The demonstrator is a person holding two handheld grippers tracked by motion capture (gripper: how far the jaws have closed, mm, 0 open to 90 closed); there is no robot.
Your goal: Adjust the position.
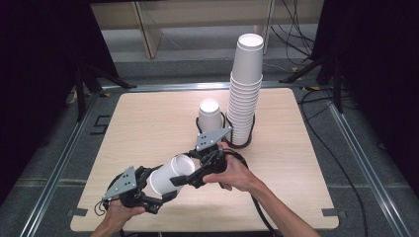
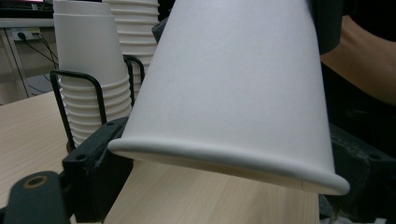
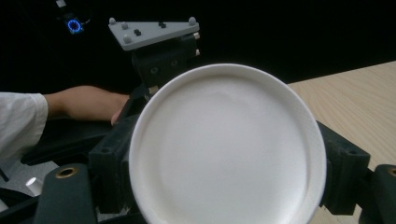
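The right hand-held gripper point(image 1: 185, 178) has its two black jaws closed on the sides of a white paper cup point(image 1: 170, 174), which lies tilted above the near middle of the wooden surface point(image 1: 148, 123) with its open mouth facing the person's left. In the right gripper view the cup point(image 3: 229, 149) is seen end-on, a jaw pressed against each side of it. The left hand-held gripper point(image 1: 160, 195) sits at the cup's mouth end, low at the near left of the surface. In the left gripper view the cup's rolled rim point(image 2: 224, 158) lies between the jaws, which stand partly open on either side; whether their pads already press on the wall I cannot tell. Both hands point(image 1: 237, 173) come in from the near edge.

Beyond the grippers, near the middle of the surface, a black wire holder point(image 1: 249, 131) carries a tall stack of white paper cups point(image 1: 245, 89) that leans slightly to the right. Just left of it stands a shorter stack of cups point(image 1: 209, 114), also ringed by black wire. Black cables point(image 1: 306, 44) lie on the floor past the far edge.
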